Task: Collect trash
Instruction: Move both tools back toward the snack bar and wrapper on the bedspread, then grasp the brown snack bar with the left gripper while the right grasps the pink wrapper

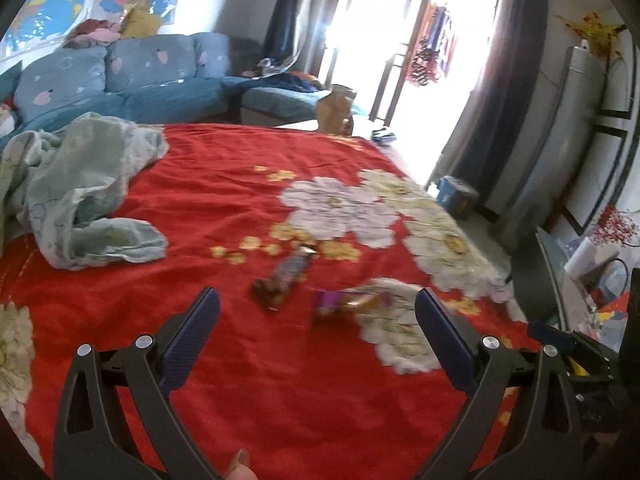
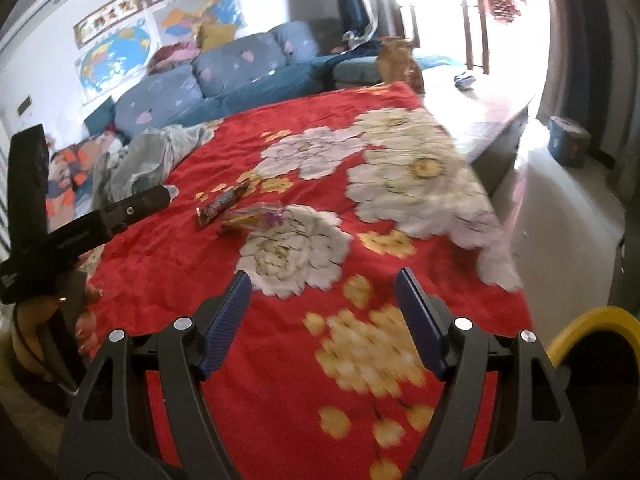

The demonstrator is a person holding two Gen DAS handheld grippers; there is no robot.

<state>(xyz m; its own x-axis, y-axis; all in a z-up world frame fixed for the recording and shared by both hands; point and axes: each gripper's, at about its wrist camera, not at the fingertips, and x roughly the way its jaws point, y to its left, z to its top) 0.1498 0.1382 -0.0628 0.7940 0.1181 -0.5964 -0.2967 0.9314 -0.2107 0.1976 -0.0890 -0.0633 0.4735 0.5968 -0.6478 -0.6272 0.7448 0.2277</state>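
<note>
Two snack wrappers lie on a red flowered bedspread (image 1: 224,200). A dark brown wrapper (image 1: 284,278) sits slightly left of a purple and yellow wrapper (image 1: 348,300). My left gripper (image 1: 318,300) hovers just short of them, open, nothing between its fingers. In the right wrist view the brown wrapper (image 2: 222,204) and the purple wrapper (image 2: 254,216) lie farther ahead on the bedspread (image 2: 280,380), left of centre. My right gripper (image 2: 322,284) is open and empty above a white flower print. The left gripper's body (image 2: 132,208) shows at the left edge, held by a hand (image 2: 80,312).
A crumpled pale green cloth (image 1: 84,188) lies on the bed's left side. A blue sofa (image 1: 132,76) stands behind the bed. A brown paper bag (image 1: 336,110) stands at the far bed corner. A blue bucket (image 2: 568,142) sits on the floor at right. A yellow rim (image 2: 600,320) shows bottom right.
</note>
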